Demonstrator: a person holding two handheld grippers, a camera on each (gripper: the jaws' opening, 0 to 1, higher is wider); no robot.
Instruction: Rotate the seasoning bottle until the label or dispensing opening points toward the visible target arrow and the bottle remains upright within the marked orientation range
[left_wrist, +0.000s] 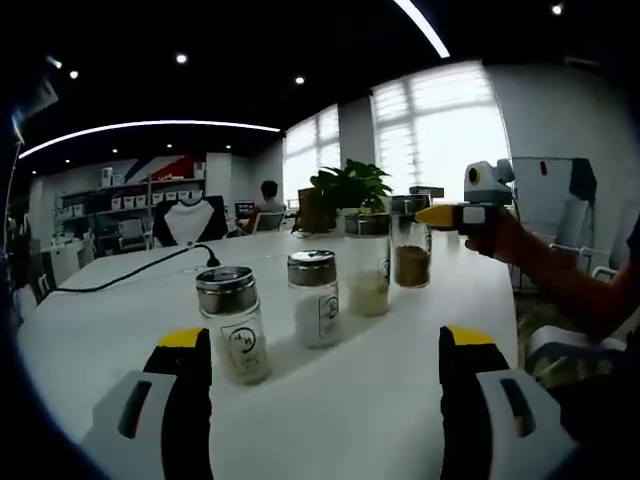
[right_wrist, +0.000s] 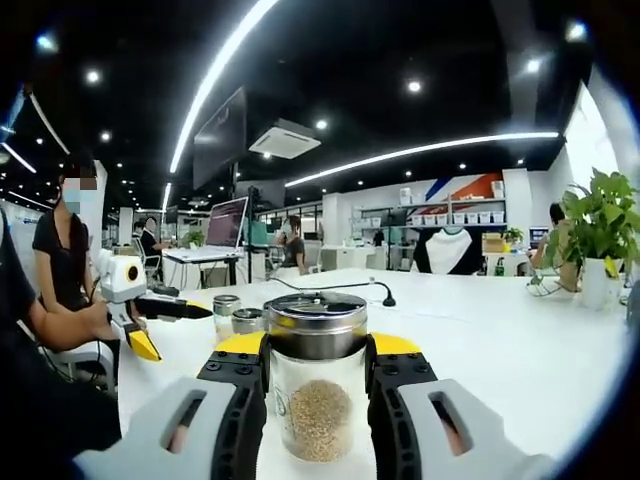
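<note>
The seasoning bottle (right_wrist: 318, 385) with brown grains stands upright on the white bench (right_wrist: 500, 350), its long axis vertical, directly between the jaws of the right tool (right_wrist: 318, 375), which pinches it on both sides just below the metal cap. In the left gripper view the same bottle (left_wrist: 411, 245) is the far one in a row, with the right tool (left_wrist: 440, 214) reaching it from the right, held by a person's hand (left_wrist: 500, 235).

Nearer the left tool (left_wrist: 325, 345) stand three more bottles: a pale-filled one (left_wrist: 368, 262), a white-filled one (left_wrist: 315, 297) and a closer one (left_wrist: 232, 322) just ahead of its left jaw. The left tool's jaws are spread wide and grip nothing.

No target arrow or marking is visible on the bench, so the needed turn direction cannot be told. Judging from the grip, the right hand is placed to twist the bottle about its vertical axis; the left is well apart from it.

A black cable (left_wrist: 130, 270) and a potted plant (left_wrist: 350, 190) lie beyond.
</note>
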